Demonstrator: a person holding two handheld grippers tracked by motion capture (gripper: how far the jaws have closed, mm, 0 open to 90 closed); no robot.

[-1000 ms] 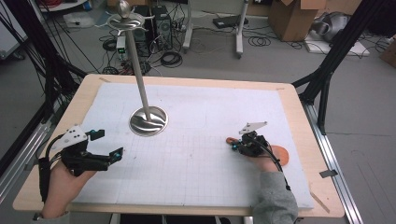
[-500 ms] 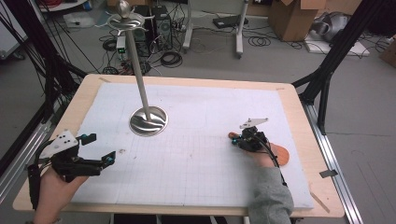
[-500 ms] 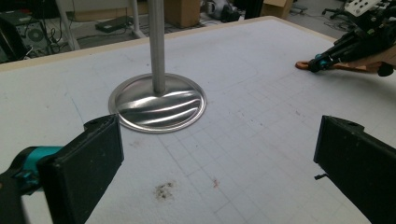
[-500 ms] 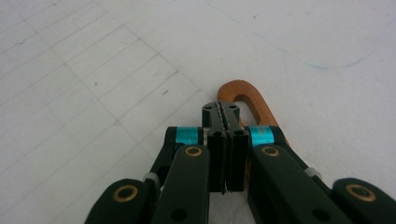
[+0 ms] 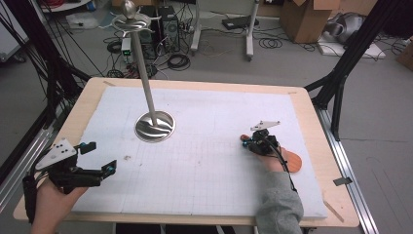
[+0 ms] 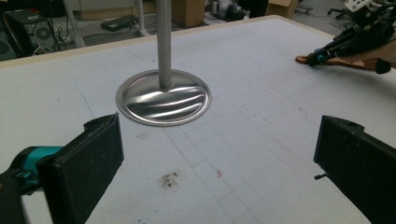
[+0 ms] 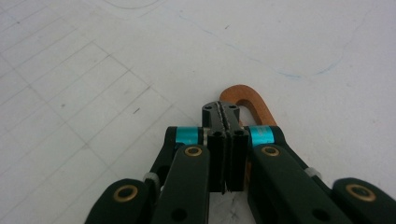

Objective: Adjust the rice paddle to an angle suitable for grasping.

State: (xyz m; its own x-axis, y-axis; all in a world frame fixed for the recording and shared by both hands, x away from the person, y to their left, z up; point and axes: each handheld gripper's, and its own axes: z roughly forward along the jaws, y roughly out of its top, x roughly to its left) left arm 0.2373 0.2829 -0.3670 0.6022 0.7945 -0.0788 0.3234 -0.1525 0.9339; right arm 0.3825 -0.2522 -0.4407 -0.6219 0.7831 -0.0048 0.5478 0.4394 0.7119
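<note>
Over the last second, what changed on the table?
The left gripper slid back toward the table's near left corner, fingers apart, holding nothing. The right gripper stayed shut by the orange piece; whether it grips it is unclear. The metal stand stayed put.

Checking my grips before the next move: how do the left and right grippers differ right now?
The left gripper has its jaws spread wide with nothing between them; the right gripper is shut, its jaws pressed together. The left points toward the metal stand; the right's tip sits at a brown curved piece. Both are hand-held, low over the mat.
</note>
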